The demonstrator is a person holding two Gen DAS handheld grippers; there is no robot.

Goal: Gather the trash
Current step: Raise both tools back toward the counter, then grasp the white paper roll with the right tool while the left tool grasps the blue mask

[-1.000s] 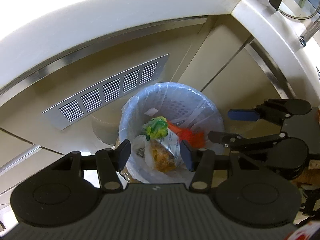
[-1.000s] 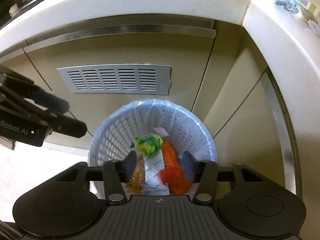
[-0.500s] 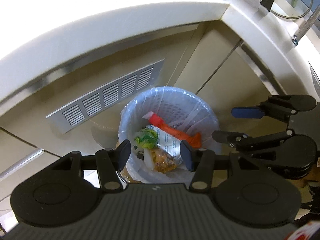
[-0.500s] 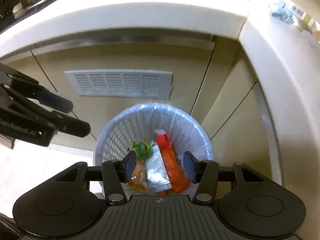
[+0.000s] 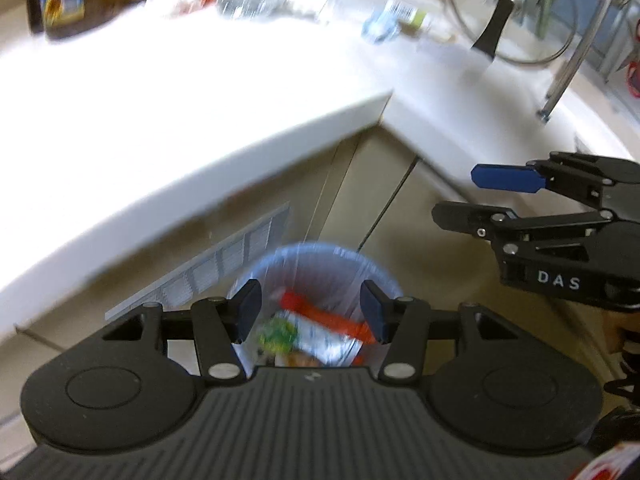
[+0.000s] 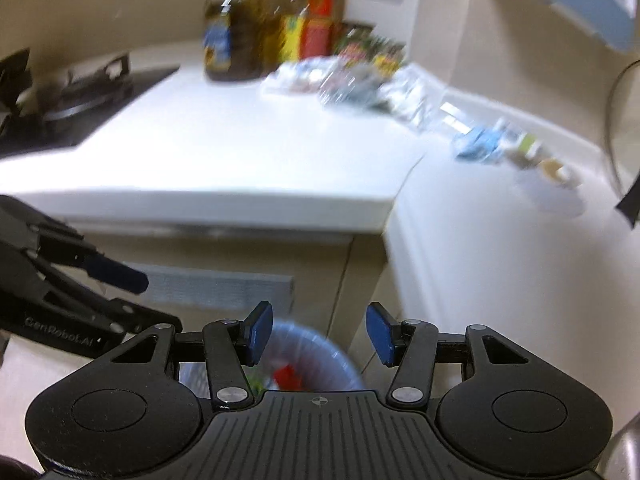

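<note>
We are holding the left gripper (image 5: 311,312) with its jaws partly apart and nothing between them; through the gap, low in the middle of the left wrist view, we are looking down into the trash bin (image 5: 320,256). The right gripper (image 6: 317,335) is standing the same way, jaws partly apart and empty, with the bin (image 6: 320,344) peeking out just above its body at the bottom centre of the right wrist view. Inside the bin we are seeing an orange wrapper (image 5: 320,312), a green scrap (image 5: 276,334) and a pale packet (image 5: 324,340).

The step in hand, as we judge it, is going for the next piece of trash on the white countertop (image 6: 240,136). To do it well, we are advising slowing down so the blurred view settles, choosing one piece, and opening the jaws wider before coming down over it, gripping a crumpled edge rather than a flat face.

The right wrist view is showing what the left one barely shows: a pile of clear wrappers (image 6: 360,84) in the upper middle, a blue-and-white scrap (image 6: 480,144) at the right, bottles (image 6: 236,40) behind, and a stove (image 6: 76,96) at the upper left. The left wrist view is giving us the bin's contents and the right gripper (image 5: 472,196) from the side, at the right edge.
</note>
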